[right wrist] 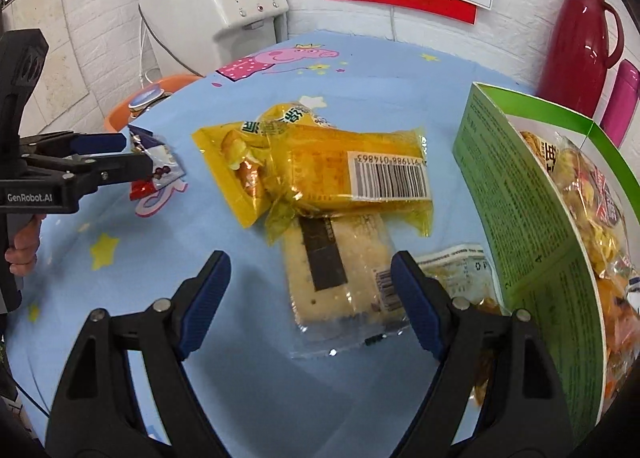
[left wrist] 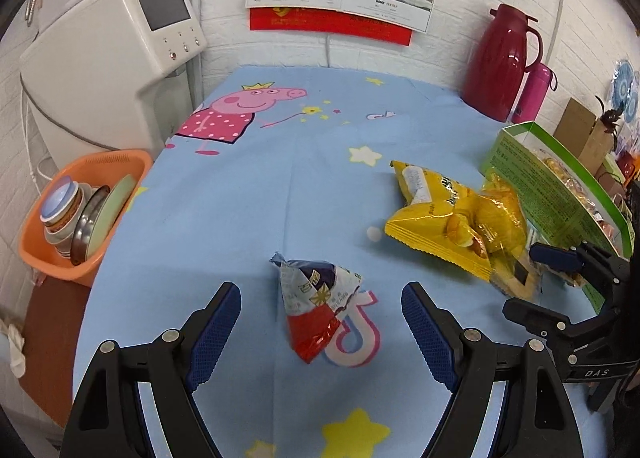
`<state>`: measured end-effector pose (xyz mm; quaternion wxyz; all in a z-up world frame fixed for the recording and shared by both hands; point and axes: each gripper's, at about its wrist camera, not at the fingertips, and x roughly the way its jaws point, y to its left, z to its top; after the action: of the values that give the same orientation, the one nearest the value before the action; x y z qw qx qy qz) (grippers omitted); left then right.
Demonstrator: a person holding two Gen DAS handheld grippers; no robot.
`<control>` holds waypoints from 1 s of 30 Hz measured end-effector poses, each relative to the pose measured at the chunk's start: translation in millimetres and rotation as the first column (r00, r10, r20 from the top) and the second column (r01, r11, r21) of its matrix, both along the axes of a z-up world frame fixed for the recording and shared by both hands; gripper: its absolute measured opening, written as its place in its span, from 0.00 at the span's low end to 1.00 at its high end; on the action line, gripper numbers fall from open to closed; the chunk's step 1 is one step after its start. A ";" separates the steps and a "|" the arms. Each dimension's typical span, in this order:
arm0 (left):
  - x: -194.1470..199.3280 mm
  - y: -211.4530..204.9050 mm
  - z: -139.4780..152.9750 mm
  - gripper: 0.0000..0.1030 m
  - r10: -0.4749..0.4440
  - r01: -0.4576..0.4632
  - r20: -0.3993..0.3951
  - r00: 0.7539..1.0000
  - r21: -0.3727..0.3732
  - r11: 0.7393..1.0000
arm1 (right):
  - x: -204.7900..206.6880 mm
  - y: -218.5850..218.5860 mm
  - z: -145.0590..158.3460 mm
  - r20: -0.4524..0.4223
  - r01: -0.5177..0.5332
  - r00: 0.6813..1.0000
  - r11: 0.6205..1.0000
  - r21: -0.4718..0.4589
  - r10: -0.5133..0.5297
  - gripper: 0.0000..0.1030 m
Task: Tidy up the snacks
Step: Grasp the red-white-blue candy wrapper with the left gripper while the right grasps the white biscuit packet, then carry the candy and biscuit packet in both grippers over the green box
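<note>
Left claw (left wrist: 321, 332), marked "GenRobot.AI", spread around a red-blue snack packet (left wrist: 316, 304); right claw (right wrist: 311, 300) spread over a clear cracker pack (right wrist: 340, 274) below barcode 911986 014863.

Green box (right wrist: 532, 218): far end cut by the right edge; packets inside only partly visible. Clear-wrapped biscuit packet (right wrist: 340, 278): upper end hidden beneath the yellow barcode packet (right wrist: 352, 174). Box-side print too small to read.
</note>
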<state>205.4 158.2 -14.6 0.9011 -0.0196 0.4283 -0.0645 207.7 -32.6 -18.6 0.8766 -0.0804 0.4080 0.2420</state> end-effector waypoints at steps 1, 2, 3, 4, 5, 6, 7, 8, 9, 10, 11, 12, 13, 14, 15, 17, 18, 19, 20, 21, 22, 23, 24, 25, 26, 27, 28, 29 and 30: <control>4.5 0.7 -3.2 0.82 0.001 -0.001 -0.011 1.000 -0.008 1.000 | 3.8 0.1 -0.2 0.001 -0.003 1.000 1.000 0.002 0.003 0.80; 9.2 1.4 -6.7 0.82 0.000 -0.001 -0.024 1.000 -0.017 1.000 | 6.8 0.3 -0.8 -0.005 -0.005 1.000 1.000 0.009 0.005 0.80; 12.3 2.2 -9.9 0.82 0.002 -0.003 -0.034 0.999 -0.024 1.000 | 9.7 -0.3 -2.4 -0.016 -0.003 1.000 1.000 0.014 0.003 0.80; 13.7 3.5 -12.4 0.82 0.005 -0.007 -0.039 0.999 -0.030 1.000 | 10.8 -0.6 -4.1 -0.030 -0.002 1.000 1.000 0.019 0.002 0.80; 15.5 4.3 -15.4 0.82 0.009 -0.011 -0.047 0.999 -0.036 0.999 | 11.8 -1.3 -5.9 -0.048 -0.005 0.999 1.000 0.027 0.007 0.76; 16.9 5.1 -18.4 0.80 0.011 -0.014 -0.055 0.998 -0.039 0.999 | 12.2 -2.4 -7.5 -0.062 -0.005 0.998 1.000 0.028 0.007 0.68; 17.9 5.4 -22.4 0.76 0.011 -0.014 -0.068 0.998 -0.044 0.999 | 10.0 -3.5 -5.4 -0.054 -0.005 0.999 1.000 0.027 0.007 0.62; 16.1 4.3 -22.3 0.74 0.013 -0.014 -0.052 0.999 -0.027 1.000 | 6.3 -3.7 -5.3 -0.050 -0.012 0.999 1.000 0.020 0.013 0.59; 16.1 3.0 -22.6 0.66 0.009 -0.010 -0.055 0.998 -0.013 1.000 | 2.7 -3.8 -4.9 -0.050 -0.018 0.999 1.000 0.020 0.019 0.59; 15.6 1.4 -22.0 0.58 0.007 -0.007 -0.054 0.999 0.005 1.000 | -2.6 -4.6 -4.9 -0.052 -0.019 0.998 1.000 0.021 0.020 0.59; 14.2 0.2 -21.4 0.53 0.005 -0.004 -0.052 0.999 0.011 1.000 | -8.5 -5.4 -4.8 -0.051 -0.016 0.999 1.000 0.021 0.017 0.59; 13.4 -0.7 -20.8 0.47 0.002 -0.002 -0.055 0.999 0.010 1.000 | -15.4 -6.1 -4.7 -0.050 -0.015 0.999 1.000 0.019 0.016 0.59; 11.8 -1.8 -20.4 0.47 -0.001 0.001 -0.059 0.998 0.006 1.000 | -21.4 -6.8 -4.3 -0.052 -0.013 0.999 1.000 0.021 0.014 0.59; 9.5 -3.3 -20.2 0.46 -0.004 0.005 -0.061 0.998 0.003 1.000 | -27.7 -8.2 -4.0 -0.056 -0.010 0.998 1.000 0.025 0.011 0.59; 6.9 -5.6 -20.1 0.43 -0.009 0.009 -0.061 0.998 0.008 1.000 | -33.8 -9.6 -3.6 -0.059 -0.006 0.998 1.000 0.030 0.008 0.59; 0.1 -10.2 -19.4 0.40 -0.016 0.017 -0.065 0.998 0.012 1.000 | -46.5 -13.8 -2.5 -0.071 0.001 0.997 0.999 0.043 0.002 0.59; -5.1 -12.4 -18.4 0.39 -0.021 0.022 -0.069 0.997 0.003 1.000 | -54.0 -16.7 -1.5 -0.082 0.002 0.997 0.998 0.058 0.002 0.59; -11.2 -14.4 -16.4 0.39 -0.023 0.022 -0.067 0.997 -0.007 1.000 | -58.8 -18.3 0.0 -0.088 0.001 0.996 0.997 0.072 0.006 0.59; -18.4 -16.6 -13.3 0.39 -0.027 0.026 -0.059 0.998 -0.011 1.000 | -67.9 -21.9 2.3 -0.088 -0.001 0.996 0.996 0.087 0.008 0.59; -26.3 -19.8 -9.0 0.39 -0.038 0.038 -0.047 0.998 -0.009 0.999 | -78.0 -25.7 6.0 -0.076 -0.004 0.997 0.995 0.098 0.011 0.59; -35.9 -24.2 -3.0 0.39 -0.050 0.050 -0.031 0.998 -0.001 0.999 | -87.1 -29.6 10.3 -0.062 -0.006 0.998 0.994 0.110 0.012 0.59; -45.2 -29.4 4.2 0.39 -0.065 0.066 -0.017 0.998 0.006 0.998 | -95.0 -34.0 14.9 -0.052 -0.006 0.999 0.992 0.127 0.013 0.59; -53.1 -34.9 11.0 0.39 -0.085 0.085 -0.007 0.996 0.008 0.996 | -100.3 -36.9 19.1 -0.044 -0.005 0.999 0.990 0.142 0.012 0.59; -61.2 -42.0 19.4 0.39 -0.111 0.111 0.005 0.994 0.008 0.994 | -106.7 -41.6 24.2 -0.033 -0.003 0.999 0.987 0.159 0.008 0.59; -68.0 -49.2 27.5 0.39 -0.131 0.131 0.015 0.991 0.007 0.991 | -113.2 -46.7 29.6 -0.021 0.002 1.000 0.984 0.175 0.002 0.59; -74.7 -57.8 36.7 0.39 -0.154 0.154 0.030 0.988 0.004 0.988 | -118.1 -51.3 34.8 -0.010 0.008 1.000 0.982 0.190 -0.006 0.59; -79.4 -65.3 44.1 0.39 -0.171 0.172 0.042 0.984 0.000 0.985 | -122.7 -56.6 40.2 0.004 0.015 1.000 0.979 0.205 -0.016 0.59; -84.5 -75.3 53.0 0.39 -0.194 0.195 0.057 0.979 -0.004 0.981 | -127.2 -62.4 46.0 0.019 0.022 0.999 0.976 0.217 -0.027 0.59; -88.6 -85.3 61.4 0.39 -0.217 0.218 0.072 0.974 -0.009 0.976 | -131.2 -68.7 51.7 0.034 0.032 0.999 0.973 0.228 -0.040 0.59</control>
<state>116.8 72.9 46.7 0.9029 0.0220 0.3954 -0.1671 76.5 -101.2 33.1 0.8920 0.0231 0.3623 0.2695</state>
